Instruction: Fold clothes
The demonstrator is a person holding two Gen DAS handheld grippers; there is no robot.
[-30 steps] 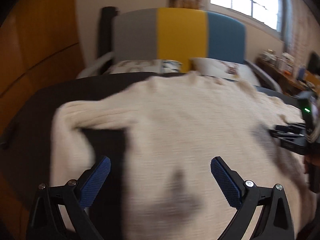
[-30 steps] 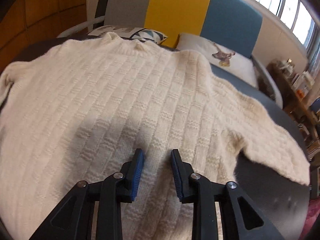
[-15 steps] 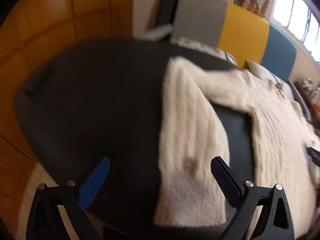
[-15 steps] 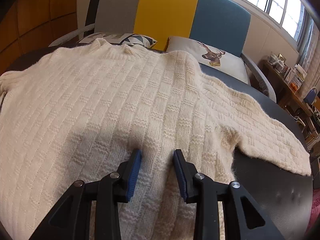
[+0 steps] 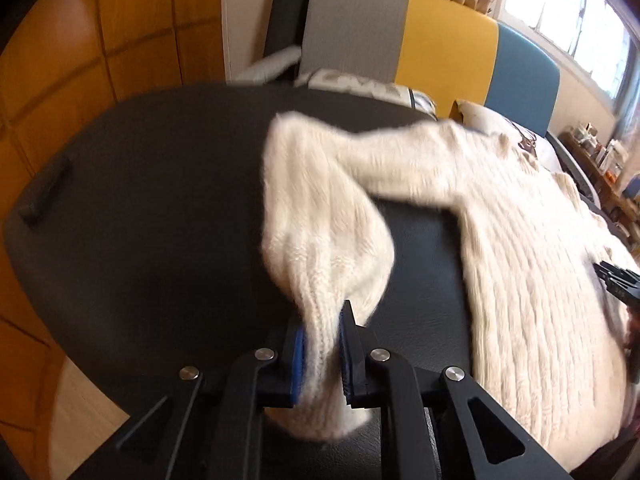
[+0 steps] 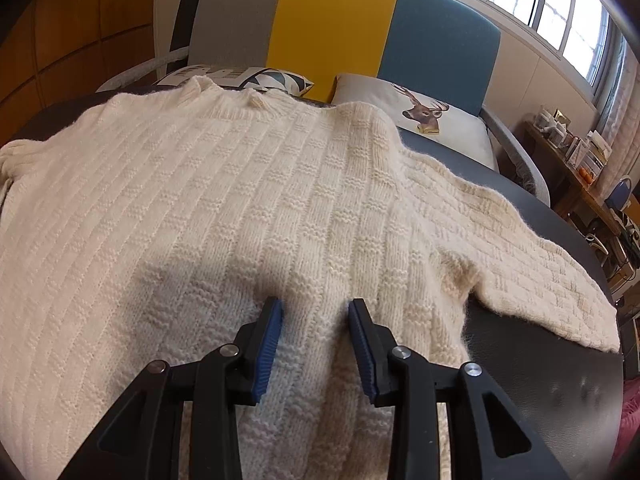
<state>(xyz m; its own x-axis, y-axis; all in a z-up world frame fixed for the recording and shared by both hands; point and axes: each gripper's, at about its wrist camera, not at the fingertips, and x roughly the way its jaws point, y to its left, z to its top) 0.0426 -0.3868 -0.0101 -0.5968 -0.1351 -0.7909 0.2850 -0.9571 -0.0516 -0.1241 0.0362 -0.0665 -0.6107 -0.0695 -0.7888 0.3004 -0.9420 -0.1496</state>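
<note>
So, a cream knitted sweater (image 6: 248, 200) is spread flat on a dark round table (image 5: 152, 208), chest up, with the collar toward a sofa (image 6: 332, 24) whose back is split into grey, yellow and blue panels. The far sleeve is laid out to the right across the tabletop in the right wrist view.

The left gripper (image 5: 322, 344) has just been closing, and its blue pads are now seen clamped onto the cuff end of the near sleeve (image 5: 324, 248); the knit is bunched up between the jaws and lifted off the table, with the rest of the sleeve trailing back to the shoulder. The body of the sweater is seen lying to the right of it.

The right gripper (image 6: 316, 320) is set down on the lower front of the sweater with its jaws partly apart. Knit fabric is seen between the pads, but no pinch is made out; the tips look pressed against the cloth.

No brand, label or readable writing can be found anywhere. Only prints are seen: a deer head on one pillow (image 6: 424, 120) and a geometric pattern on the other cushion (image 6: 256, 76). A cluttered shelf (image 6: 572, 152) is visible by the window, too small for anything to be read.
</note>
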